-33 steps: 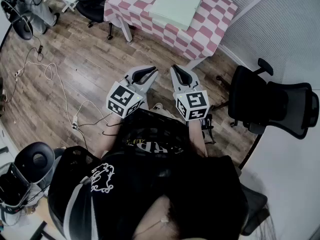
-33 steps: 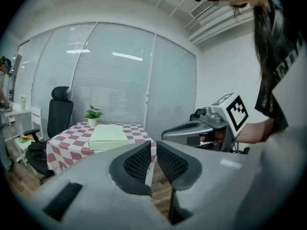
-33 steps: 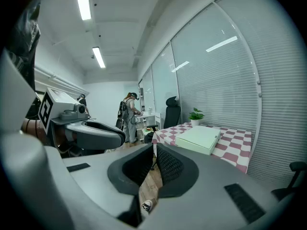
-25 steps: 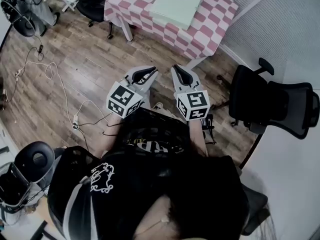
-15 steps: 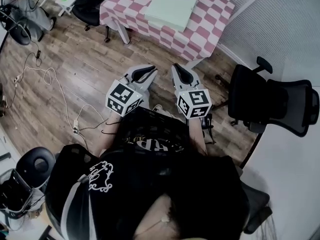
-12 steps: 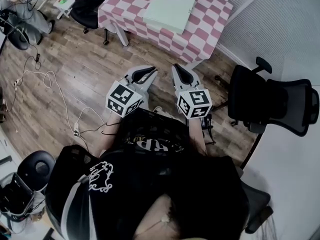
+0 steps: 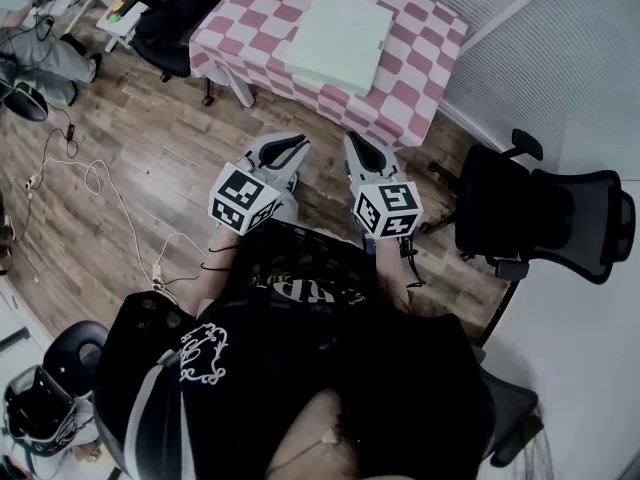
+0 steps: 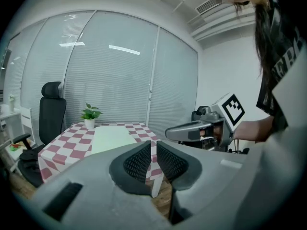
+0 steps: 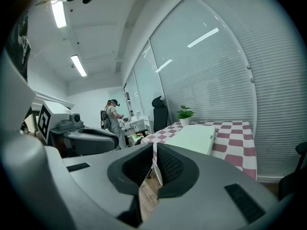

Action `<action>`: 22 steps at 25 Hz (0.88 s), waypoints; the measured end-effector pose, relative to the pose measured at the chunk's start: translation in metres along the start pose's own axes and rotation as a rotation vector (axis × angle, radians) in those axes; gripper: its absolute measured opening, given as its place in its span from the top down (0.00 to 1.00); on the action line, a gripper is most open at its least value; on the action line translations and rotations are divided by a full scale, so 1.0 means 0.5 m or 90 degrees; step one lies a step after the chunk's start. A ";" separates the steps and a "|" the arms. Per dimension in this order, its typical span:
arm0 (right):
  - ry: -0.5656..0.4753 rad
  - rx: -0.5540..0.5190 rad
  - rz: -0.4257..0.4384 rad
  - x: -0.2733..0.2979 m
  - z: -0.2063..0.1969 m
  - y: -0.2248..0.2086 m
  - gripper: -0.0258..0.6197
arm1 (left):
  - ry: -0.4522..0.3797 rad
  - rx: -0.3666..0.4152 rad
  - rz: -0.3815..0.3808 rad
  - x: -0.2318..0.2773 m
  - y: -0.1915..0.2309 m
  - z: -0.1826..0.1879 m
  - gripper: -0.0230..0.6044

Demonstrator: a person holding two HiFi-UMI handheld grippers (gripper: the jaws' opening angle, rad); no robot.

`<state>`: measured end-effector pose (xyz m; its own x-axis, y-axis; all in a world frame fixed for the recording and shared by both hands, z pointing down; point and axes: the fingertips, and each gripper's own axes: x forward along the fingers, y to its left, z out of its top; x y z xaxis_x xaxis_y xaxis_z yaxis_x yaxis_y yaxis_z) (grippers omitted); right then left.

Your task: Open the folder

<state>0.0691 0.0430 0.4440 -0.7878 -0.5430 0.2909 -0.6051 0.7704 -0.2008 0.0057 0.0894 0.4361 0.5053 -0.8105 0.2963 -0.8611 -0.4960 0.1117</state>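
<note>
The wooden floor [image 7: 150, 168] fills most of the head view. At 12 o'clock from the person stands the tabletop [image 7: 420, 68] under a pink-and-white checked cloth. A black office chair [image 7: 540, 208] sits at 3 o'clock, well apart from it.

By my judgement the task has not begun. The folder [image 7: 340, 26], pale green, lies flat and closed near the middle of the tabletop, with nothing touching it. All of the work is left: getting to the tabletop, finding the cover's free edge, and lifting it over.

From the head view the folder looks nearly square, so its long axis is hard to call there. In both gripper views it stretches away towards the far end, so I judge the axis to run roughly from 7 to 1 o'clock, skewed a little to the tabletop's edges. I cannot tell which side carries the spine.

The left gripper [image 7: 297, 143] and right gripper [image 7: 352, 140] are held side by side in front of the person's body, over the floor. Both aim towards 12 o'clock and are well short of the tabletop. The left gripper's fingers [image 8: 138, 162] are pressed together with nothing between them, and the right gripper's fingers [image 9: 170, 166] are likewise closed and empty.

A small potted plant [image 8: 90, 114] stands at the tabletop's far end, just beyond the folder.
</note>
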 end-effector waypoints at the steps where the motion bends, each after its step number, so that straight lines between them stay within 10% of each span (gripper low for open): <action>1: 0.000 0.004 -0.002 0.018 0.007 -0.004 0.91 | 0.000 0.002 -0.001 0.004 0.019 0.006 0.89; 13: 0.008 0.011 -0.047 0.209 0.078 -0.036 0.91 | -0.011 0.007 -0.048 0.069 0.232 0.066 0.89; 22: 0.005 -0.004 -0.195 0.258 0.117 -0.131 0.91 | 0.013 0.013 -0.127 0.117 0.330 0.060 0.89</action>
<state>0.0003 -0.0973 0.4400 -0.5679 -0.7478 0.3441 -0.8135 0.5735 -0.0963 -0.1051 -0.0489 0.4432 0.6639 -0.6898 0.2889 -0.7430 -0.6523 0.1500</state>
